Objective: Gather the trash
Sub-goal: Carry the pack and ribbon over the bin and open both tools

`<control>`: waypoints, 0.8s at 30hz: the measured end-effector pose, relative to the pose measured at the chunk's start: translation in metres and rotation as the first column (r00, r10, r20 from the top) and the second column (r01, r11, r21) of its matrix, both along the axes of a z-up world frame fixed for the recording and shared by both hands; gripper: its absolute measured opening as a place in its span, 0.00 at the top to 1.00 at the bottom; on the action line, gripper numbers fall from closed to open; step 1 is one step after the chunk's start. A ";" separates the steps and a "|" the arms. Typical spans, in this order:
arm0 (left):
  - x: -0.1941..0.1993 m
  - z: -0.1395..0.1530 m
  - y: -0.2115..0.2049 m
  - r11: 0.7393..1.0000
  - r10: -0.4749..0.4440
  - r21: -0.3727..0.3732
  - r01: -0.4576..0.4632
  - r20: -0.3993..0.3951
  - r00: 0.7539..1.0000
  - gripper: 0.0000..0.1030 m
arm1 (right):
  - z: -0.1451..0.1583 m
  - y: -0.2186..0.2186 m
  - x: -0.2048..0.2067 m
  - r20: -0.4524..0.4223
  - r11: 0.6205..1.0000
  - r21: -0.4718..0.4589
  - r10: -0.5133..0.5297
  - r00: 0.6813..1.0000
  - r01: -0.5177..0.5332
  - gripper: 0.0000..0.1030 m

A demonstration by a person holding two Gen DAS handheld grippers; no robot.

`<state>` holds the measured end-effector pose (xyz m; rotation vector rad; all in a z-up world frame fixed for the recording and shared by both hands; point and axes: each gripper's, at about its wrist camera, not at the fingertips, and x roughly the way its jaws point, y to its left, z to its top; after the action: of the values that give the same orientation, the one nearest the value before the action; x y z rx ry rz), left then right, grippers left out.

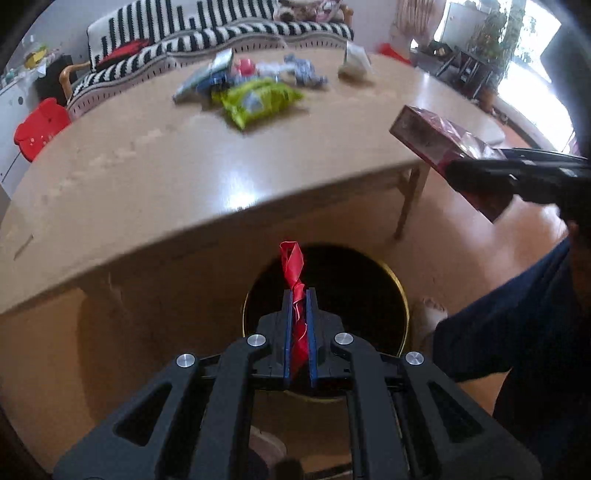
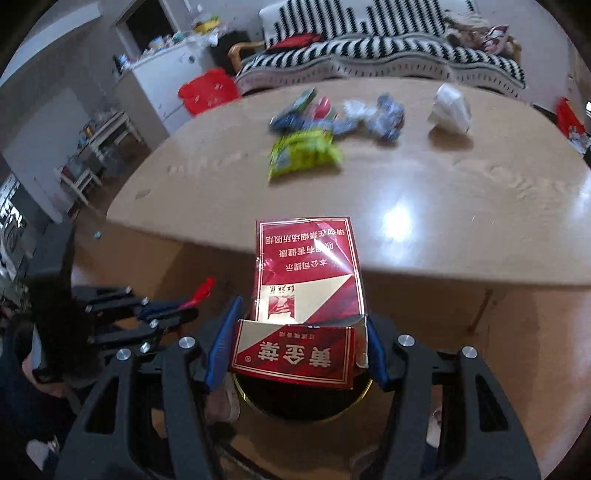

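Now the disposal step is in hand: the left gripper (image 1: pixel 299 295) is clamped tight on a twisted red wrapper (image 1: pixel 295 269), the right gripper (image 2: pixel 299 325) clasps a red cigarette carton (image 2: pixel 306 273), and both hang over the gold-rimmed bin (image 1: pixel 404 306) just below their tips. Next, I judge, the jaws should part over its mouth. Beyond the tips, a green snack bag (image 1: pixel 258 99) and crumpled wrappers (image 1: pixel 303 72) wait on the wooden table (image 1: pixel 147 166), before a striped sofa (image 1: pixel 221 33).

Wooden table (image 1: pixel 155 177) with scattered wrappers (image 1: pixel 258 98)

Daylight from blown-out window (image 1: pixel 532 55); glare patches on table (image 1: pixel 236 192); motion blur throughout; fisheye bending, dark corners.
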<state>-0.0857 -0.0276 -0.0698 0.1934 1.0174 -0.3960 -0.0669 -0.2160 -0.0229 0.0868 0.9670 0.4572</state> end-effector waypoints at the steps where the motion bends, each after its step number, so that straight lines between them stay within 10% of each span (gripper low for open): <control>1: 0.001 -0.004 0.000 1.000 0.001 0.010 -0.001 -0.005 1.000 0.94 | -0.005 0.003 -0.004 -0.017 1.000 -0.003 0.015 1.000 -0.015 0.43; 24: 0.041 -0.079 -0.002 0.994 0.102 -0.005 -0.105 -0.215 0.971 0.94 | -0.095 0.036 0.015 -0.281 0.997 -0.073 0.005 0.960 -0.027 0.43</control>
<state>-0.0451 -0.0300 -0.1487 0.0836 1.2309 -0.3346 -0.0523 -0.1799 -0.1177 0.0764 1.2646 0.4295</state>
